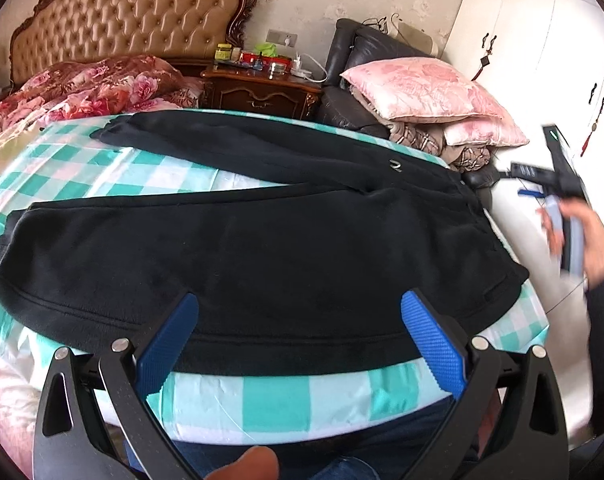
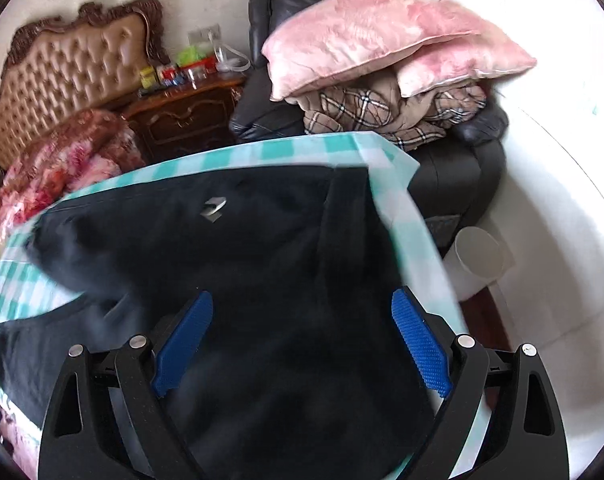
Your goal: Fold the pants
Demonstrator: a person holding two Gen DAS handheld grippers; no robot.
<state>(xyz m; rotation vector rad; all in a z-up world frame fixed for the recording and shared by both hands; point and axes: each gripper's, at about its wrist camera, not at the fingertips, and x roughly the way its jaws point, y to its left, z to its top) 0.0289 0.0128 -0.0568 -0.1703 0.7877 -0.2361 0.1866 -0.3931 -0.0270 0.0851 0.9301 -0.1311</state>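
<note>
Black fleece pants (image 1: 261, 248) lie spread flat on a green-and-white checked cloth (image 1: 269, 400), legs running left, waist toward the right. A small silver logo (image 1: 395, 165) shows near the waist. My left gripper (image 1: 299, 304) hovers open over the near leg's lower edge, blue pads (image 1: 434, 340) wide apart with nothing between them. In the right wrist view, my right gripper (image 2: 302, 300) stands open above the waist end of the pants (image 2: 261, 280), blurred, holding nothing. In the left wrist view a hand carries the right gripper (image 1: 558, 176) off the table's right side.
A dark armchair (image 2: 454, 176) piled with pink pillows (image 2: 366, 36) and a plaid blanket stands past the cloth's far right corner. A white bin (image 2: 478, 260) sits on the floor at right. A wooden nightstand (image 1: 261, 92) and a bed with a floral quilt (image 1: 81, 84) lie behind.
</note>
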